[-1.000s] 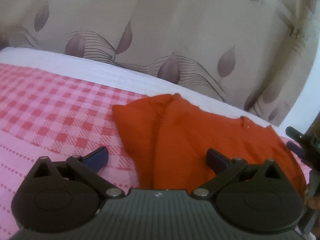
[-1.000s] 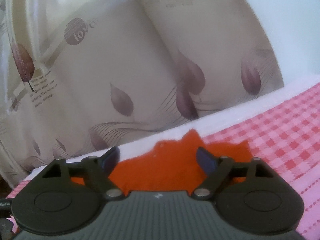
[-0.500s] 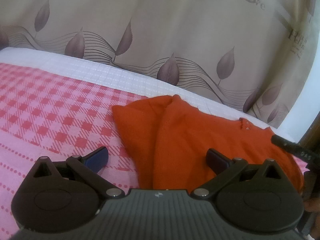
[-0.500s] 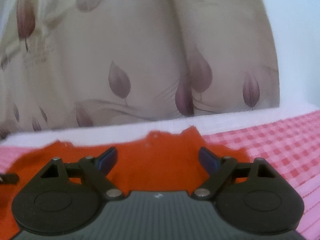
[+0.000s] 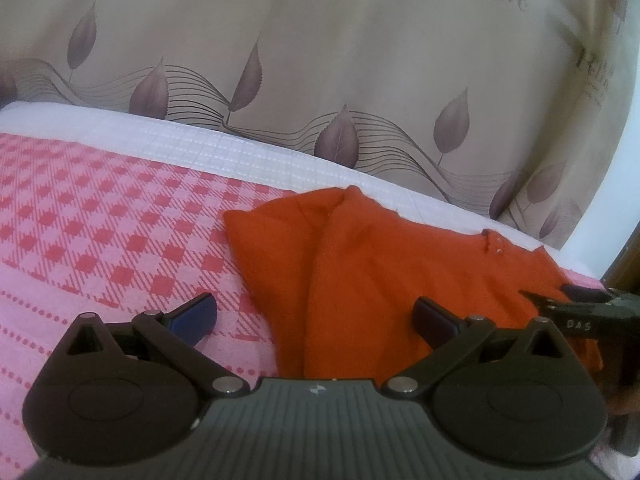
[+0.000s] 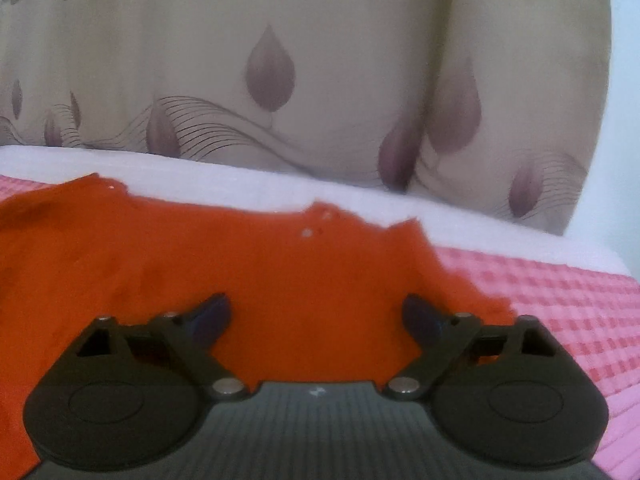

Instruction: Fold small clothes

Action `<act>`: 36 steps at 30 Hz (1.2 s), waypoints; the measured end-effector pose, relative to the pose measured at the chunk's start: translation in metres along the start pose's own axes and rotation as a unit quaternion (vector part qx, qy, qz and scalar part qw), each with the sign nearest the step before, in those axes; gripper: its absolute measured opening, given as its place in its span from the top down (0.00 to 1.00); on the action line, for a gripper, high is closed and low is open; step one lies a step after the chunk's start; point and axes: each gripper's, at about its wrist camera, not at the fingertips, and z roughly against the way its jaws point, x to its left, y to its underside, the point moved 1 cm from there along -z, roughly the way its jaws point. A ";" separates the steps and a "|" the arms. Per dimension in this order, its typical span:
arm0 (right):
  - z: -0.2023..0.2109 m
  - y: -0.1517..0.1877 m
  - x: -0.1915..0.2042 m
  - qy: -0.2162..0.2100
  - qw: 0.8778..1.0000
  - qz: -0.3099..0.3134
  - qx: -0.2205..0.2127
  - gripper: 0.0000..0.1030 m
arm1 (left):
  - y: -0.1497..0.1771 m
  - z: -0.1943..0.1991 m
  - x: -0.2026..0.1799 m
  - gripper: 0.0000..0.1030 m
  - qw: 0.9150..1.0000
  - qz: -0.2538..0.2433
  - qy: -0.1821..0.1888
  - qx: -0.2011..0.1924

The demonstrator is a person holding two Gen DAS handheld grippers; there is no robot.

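Observation:
A small orange garment [image 5: 400, 276] with snap buttons near its neck lies on the pink checked bed cover [image 5: 100, 240], one side folded over. My left gripper [image 5: 316, 314] is open and empty, low over the garment's left part. My right gripper [image 6: 316, 314] is open and empty, over the garment [image 6: 280, 272] near its right part. The right gripper also shows at the right edge of the left wrist view [image 5: 576, 312].
A white quilted strip [image 5: 240, 152] runs along the far edge of the bed. A beige curtain with leaf print [image 5: 320, 60] hangs close behind it. A dark wooden edge [image 5: 624, 256] stands at the far right.
The right gripper has swung left and dipped toward the garment, which now fills more of its view. The left gripper has barely moved. Both stay open.

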 end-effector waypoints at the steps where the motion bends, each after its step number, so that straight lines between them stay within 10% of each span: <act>1: 0.000 -0.004 -0.001 -0.001 1.000 -0.002 0.019 0.04 | 0.000 0.000 0.000 0.00 1.000 -0.001 0.000 0.000; 11: 0.077 0.015 0.000 0.001 0.999 -0.014 -0.042 0.04 | -0.002 0.003 0.007 0.00 1.000 0.021 0.020 0.000; 36: 0.068 0.055 -0.005 0.008 0.997 -0.073 -0.015 0.00 | -0.005 -0.009 -0.001 0.00 0.999 -0.033 0.002 0.028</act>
